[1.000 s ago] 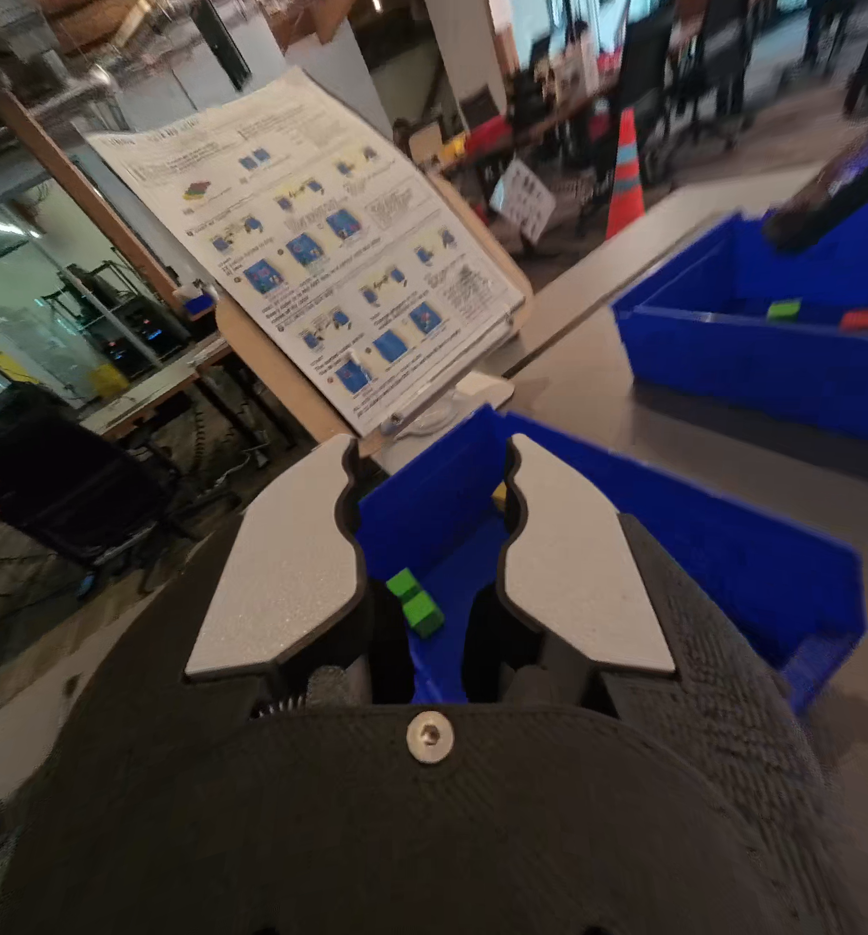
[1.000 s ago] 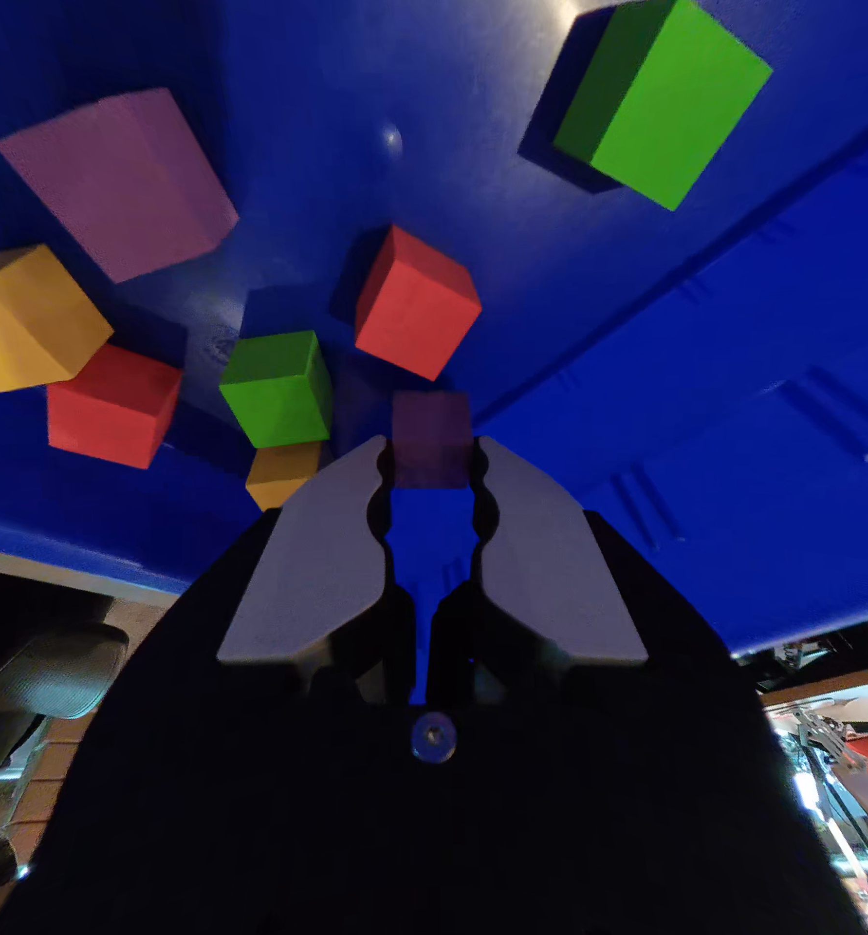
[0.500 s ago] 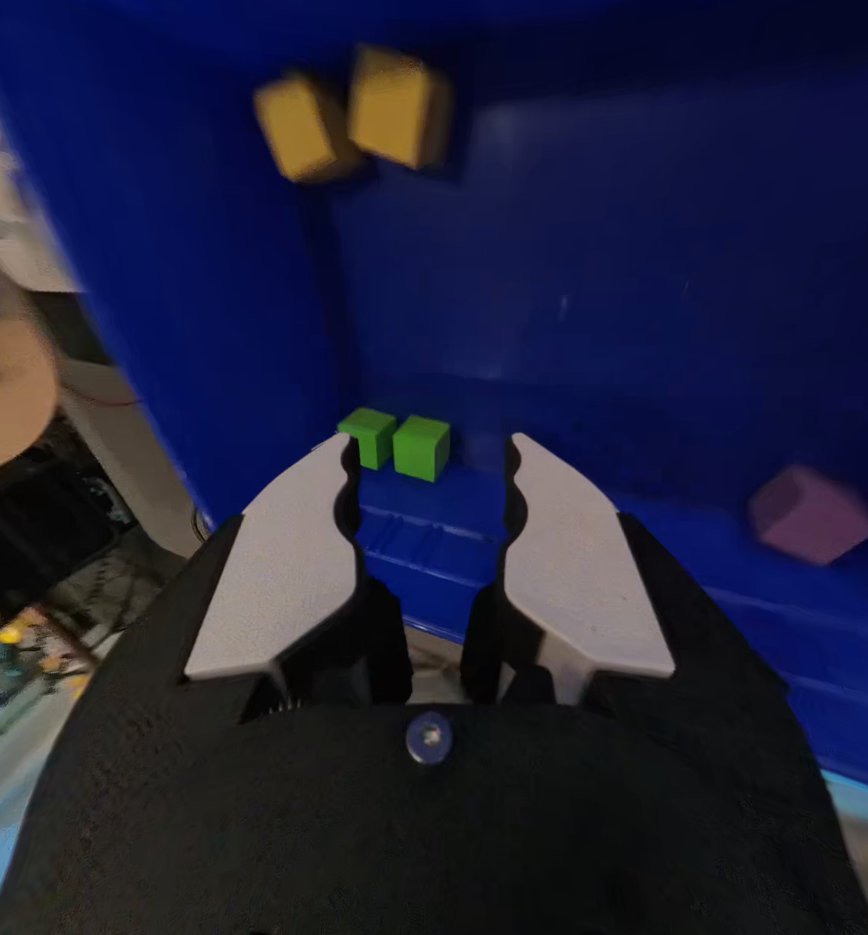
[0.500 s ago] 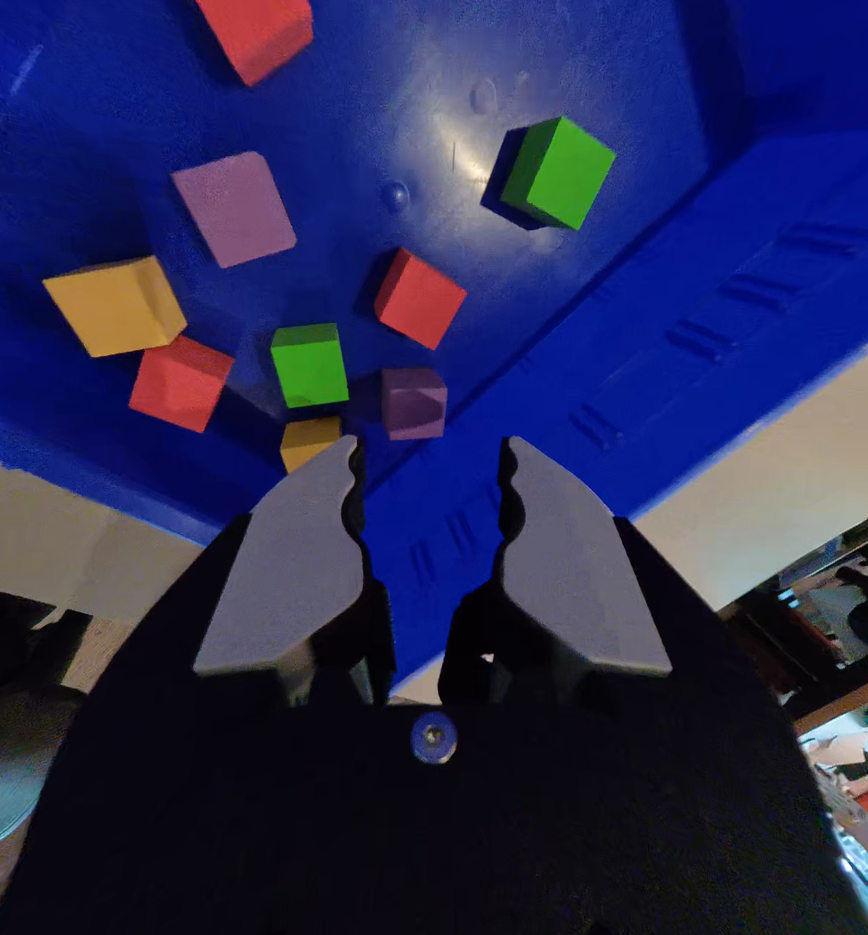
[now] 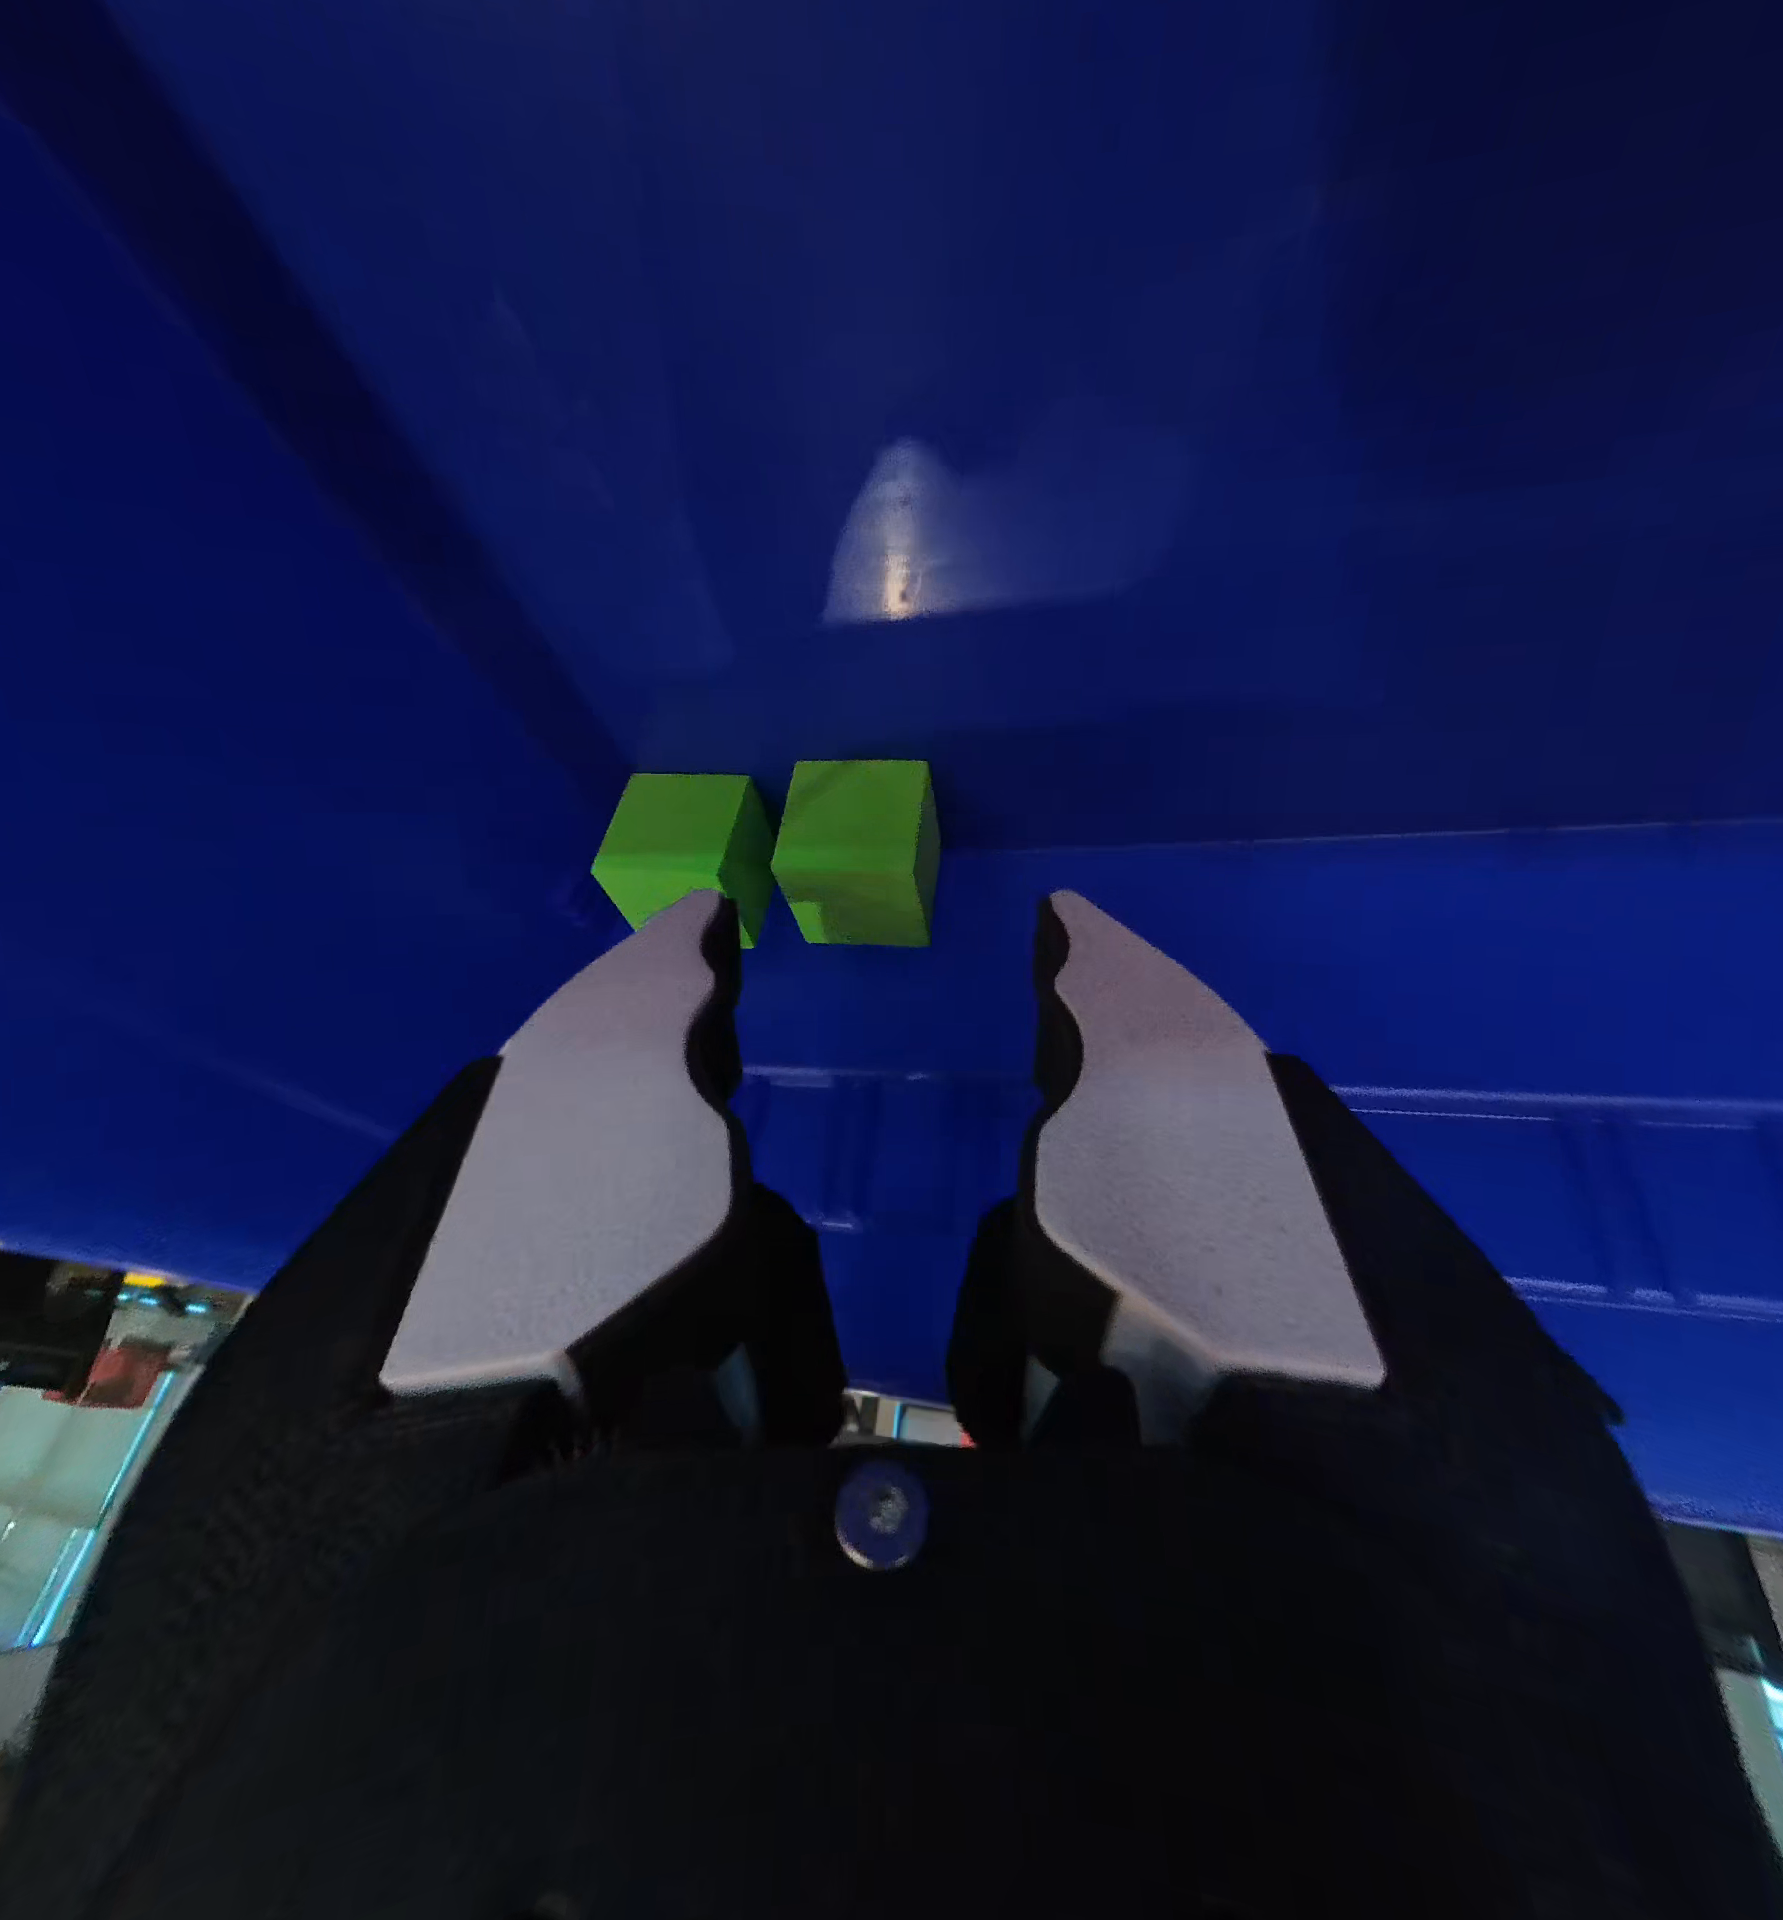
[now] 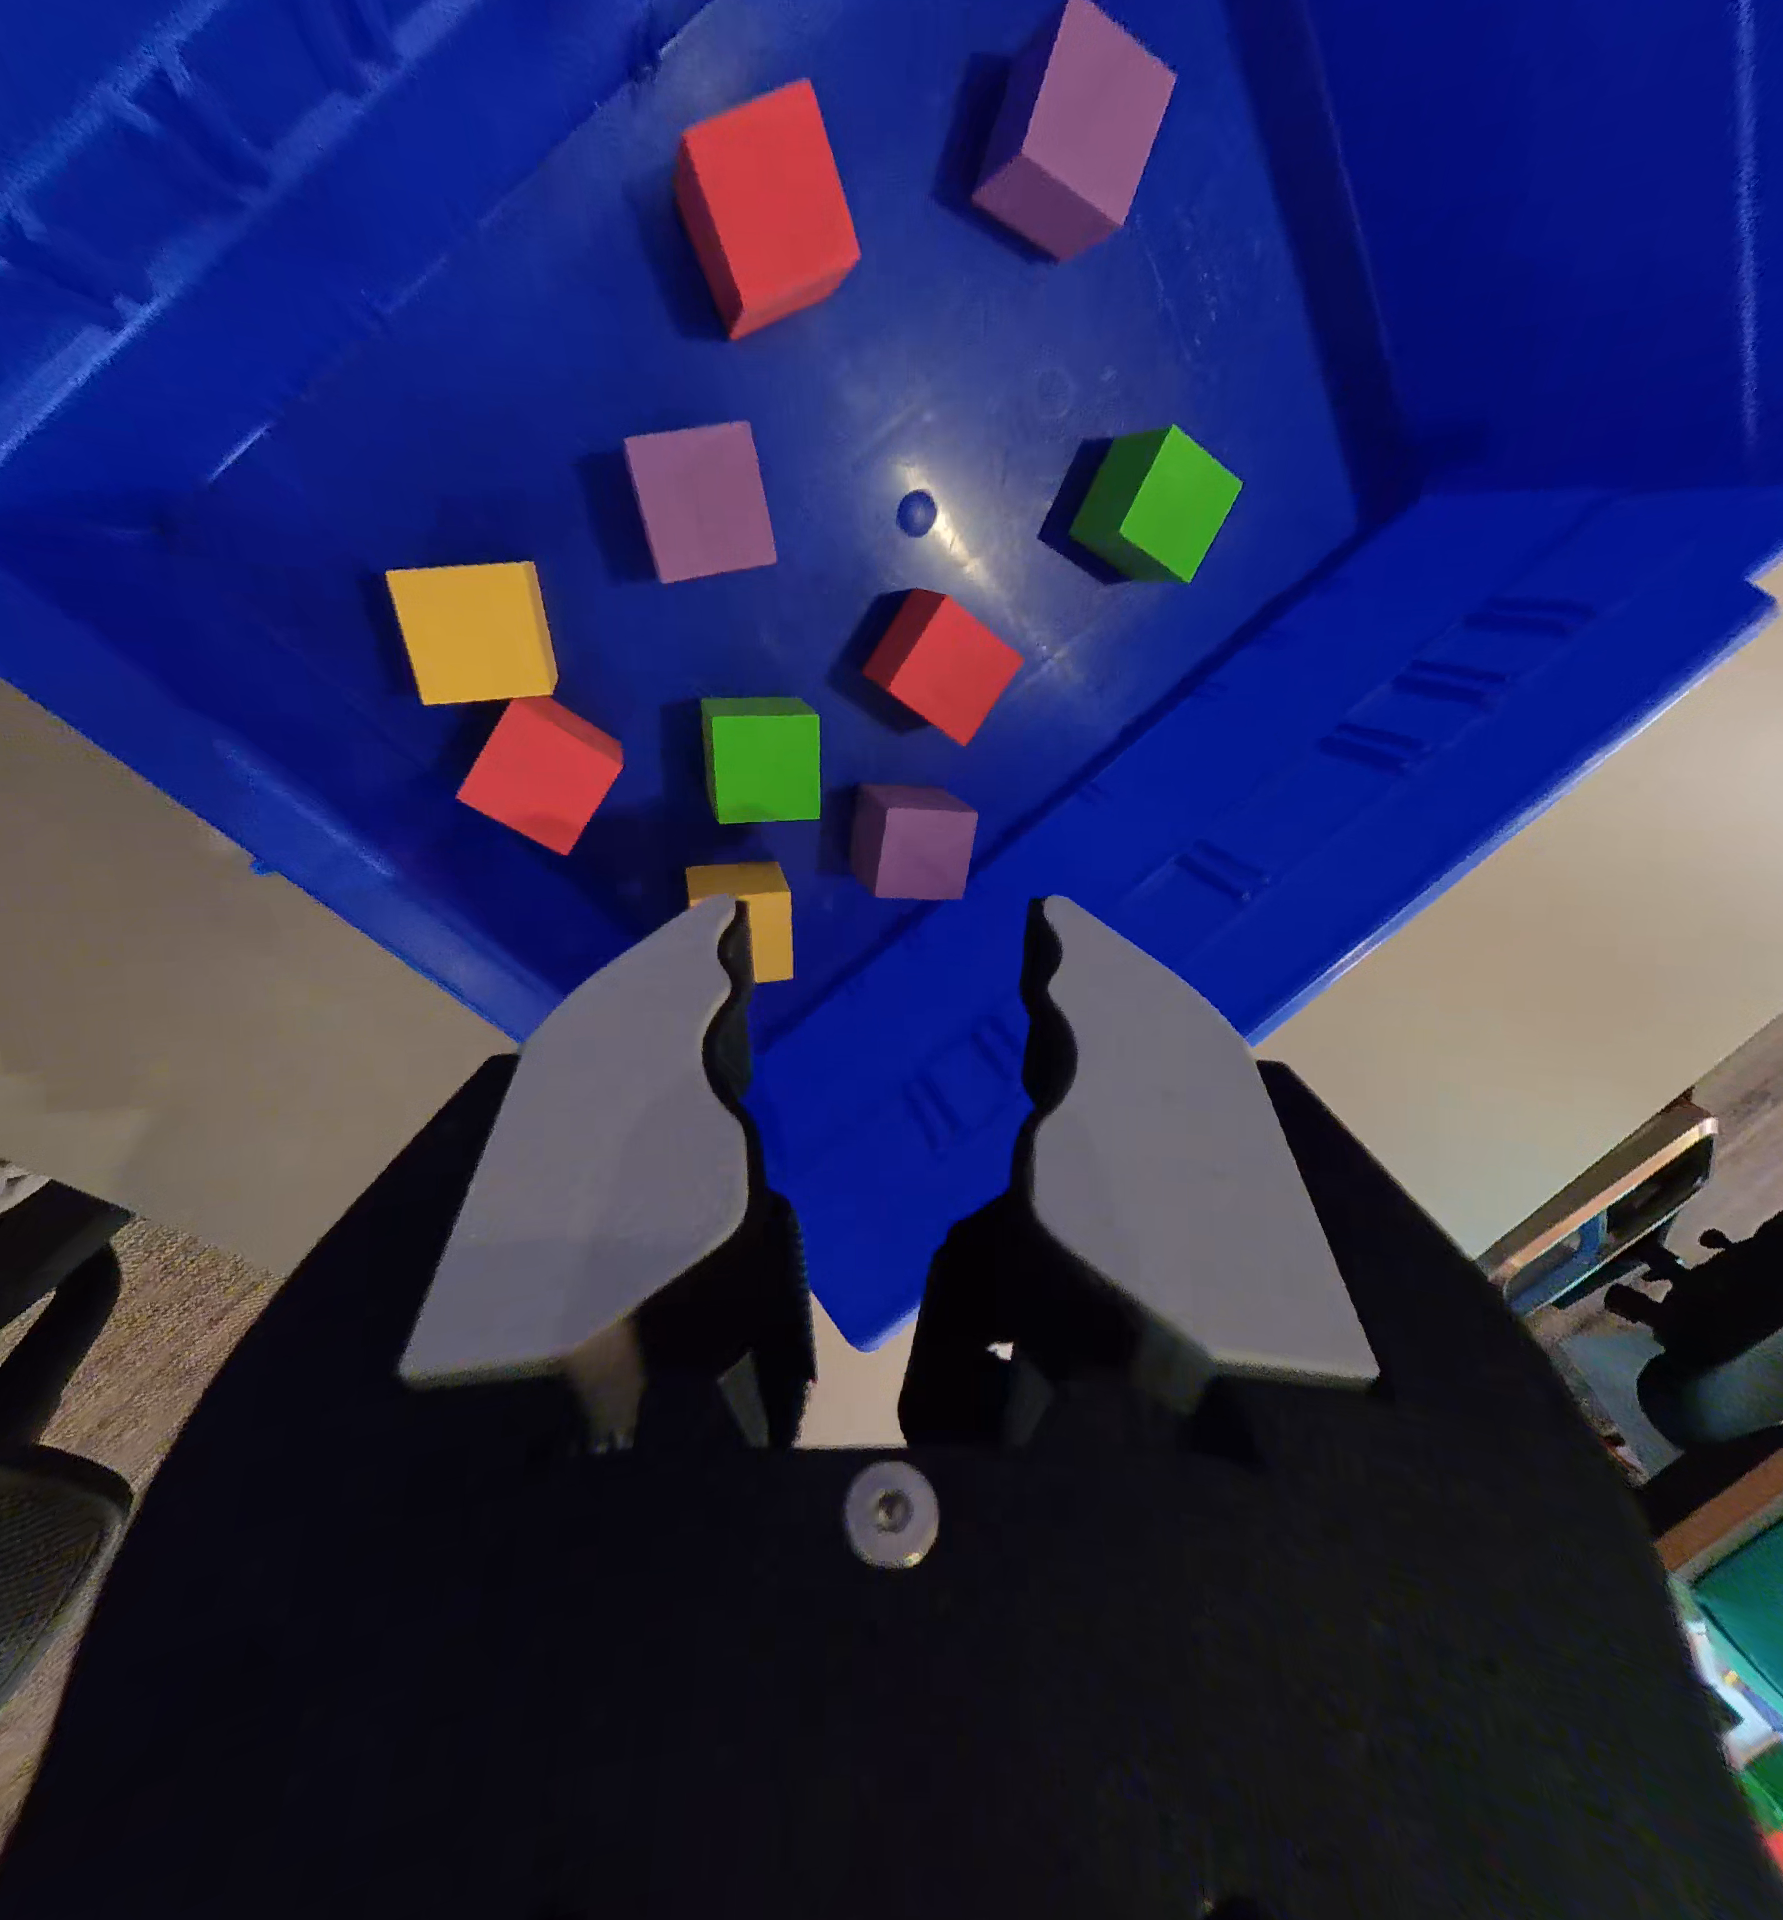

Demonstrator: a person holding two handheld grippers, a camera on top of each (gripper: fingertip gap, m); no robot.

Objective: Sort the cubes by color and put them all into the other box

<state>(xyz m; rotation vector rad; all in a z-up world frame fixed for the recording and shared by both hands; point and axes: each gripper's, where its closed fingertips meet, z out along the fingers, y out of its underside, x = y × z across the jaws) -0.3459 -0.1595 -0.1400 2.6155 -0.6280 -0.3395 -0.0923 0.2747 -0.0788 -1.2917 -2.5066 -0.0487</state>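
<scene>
Green cubes (image 5: 762, 852) sit side by side before the left gripper (image 5: 882, 914), both grippers' fingers apart, empty.

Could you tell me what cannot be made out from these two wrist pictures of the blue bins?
- Left wrist view: the left green cube has its lower corner behind a finger of the left claw.
- Left wrist view: the bin beyond the frame is cut off, so other contents are unknown.
- Right wrist view: the small yellow cube is partly behind a finger of the right claw.
- Right wrist view: the top purple block is cropped by the upper edge.
</scene>
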